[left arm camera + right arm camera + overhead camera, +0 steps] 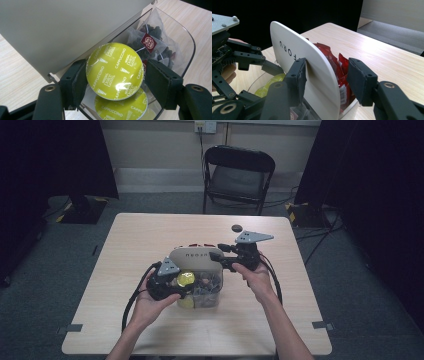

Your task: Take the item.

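Note:
A clear plastic container (212,296) stands mid-table with its white lid (192,256) tipped up. My left gripper (115,80) is shut on a yellow-green cappuccino capsule (115,71), both pads against its rim, just over the container's open front (185,50). A second matching capsule (122,108) lies inside below it, beside mesh tea bags (150,42). My right gripper (327,75) straddles the raised lid (312,65). One pad (297,75) rests on the lid's face, the other (359,80) stands off behind it. Red packets (332,62) fill the rear compartment.
The light wooden table (145,235) has bare room all round the container. A small dark disc (236,227) lies near the far edge. A black folding chair (239,175) stands beyond the table, with dark curtains on both sides.

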Motion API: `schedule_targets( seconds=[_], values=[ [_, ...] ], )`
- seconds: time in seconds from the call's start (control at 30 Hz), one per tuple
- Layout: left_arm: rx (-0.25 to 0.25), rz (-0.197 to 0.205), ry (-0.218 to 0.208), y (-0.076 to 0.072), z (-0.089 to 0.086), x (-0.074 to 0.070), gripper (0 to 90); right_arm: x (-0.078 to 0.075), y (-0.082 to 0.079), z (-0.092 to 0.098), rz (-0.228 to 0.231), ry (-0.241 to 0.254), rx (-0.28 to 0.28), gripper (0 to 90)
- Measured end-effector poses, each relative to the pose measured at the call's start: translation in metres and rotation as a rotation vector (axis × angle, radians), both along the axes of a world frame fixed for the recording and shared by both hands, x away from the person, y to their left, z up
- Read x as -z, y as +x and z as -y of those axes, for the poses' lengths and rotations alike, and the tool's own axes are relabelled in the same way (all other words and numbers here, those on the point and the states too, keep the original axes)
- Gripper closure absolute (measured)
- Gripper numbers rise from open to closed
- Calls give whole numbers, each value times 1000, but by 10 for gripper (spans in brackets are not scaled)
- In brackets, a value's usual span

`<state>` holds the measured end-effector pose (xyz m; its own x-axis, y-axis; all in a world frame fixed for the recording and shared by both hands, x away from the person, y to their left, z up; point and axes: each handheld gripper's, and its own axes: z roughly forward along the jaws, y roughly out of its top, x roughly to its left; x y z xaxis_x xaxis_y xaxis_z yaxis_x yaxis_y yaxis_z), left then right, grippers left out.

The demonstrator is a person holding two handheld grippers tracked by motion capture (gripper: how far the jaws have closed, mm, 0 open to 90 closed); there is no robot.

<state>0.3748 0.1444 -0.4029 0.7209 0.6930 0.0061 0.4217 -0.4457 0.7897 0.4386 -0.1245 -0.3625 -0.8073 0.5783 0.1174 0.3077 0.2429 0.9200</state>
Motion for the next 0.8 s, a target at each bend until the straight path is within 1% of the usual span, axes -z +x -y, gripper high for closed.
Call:
schedule_targets(
  seconds=[0.03, 0.13, 0.17, 0.2, 0.23, 0.27, 0.3, 0.33, 0.37, 0.4, 0.47, 0.5, 0.53, 0.57, 0.6, 0.7, 0.8],
  values=[
    [-4, 2, -10, 0, 0, 1, 339, 0, 0, 0, -1, -1, -1, 501],
    [4, 4, -4, 0, 1, 1, 332, 1, 0, 0, -3, 2, -6, 499],
    [2, 8, 0, 0, 1, 1, 332, 1, 1, 0, -3, 2, -6, 498],
    [6, 11, 16, -1, 1, 1, 343, 1, 1, 0, -4, 3, -7, 497],
    [-1, 19, 24, -1, 2, 1, 364, 1, 1, 0, -4, 3, -8, 497],
    [2, 19, 31, -1, 1, 0, 369, 1, 1, 0, -4, 3, -8, 497],
    [-3, 18, 22, -1, 2, 1, 369, 1, 1, 0, -5, 5, -7, 496],
    [-1, 20, 23, -1, 2, 1, 369, 1, 1, 0, -5, 5, -7, 496],
    [2, 26, 32, -1, 2, 1, 365, 1, 1, 0, -4, 3, -7, 496],
    [1, 32, 26, -3, 3, 2, 354, 1, 1, 0, -5, 4, -7, 496],
    [7, 33, 32, -3, 4, 3, 299, 1, 1, -1, -5, 4, -6, 495],
    [8, 42, 25, -4, 6, 4, 299, 1, 1, -1, -5, 4, -6, 495],
    [0, 52, 34, -5, 7, 5, 295, 1, 1, -1, -5, 4, -6, 495],
    [-24, 77, 57, -7, 8, 5, 344, 1, 1, -1, -3, 2, -8, 495],
    [-24, 77, 57, -7, 8, 5, 372, 1, 1, -1, -4, 3, -8, 494],
    [-19, 84, 63, -7, 7, 5, 374, 1, 1, -1, -4, 3, -8, 494],
    [-22, 75, 43, -7, 5, 5, 379, 1, 1, -1, -4, 4, -9, 493]
  ],
)
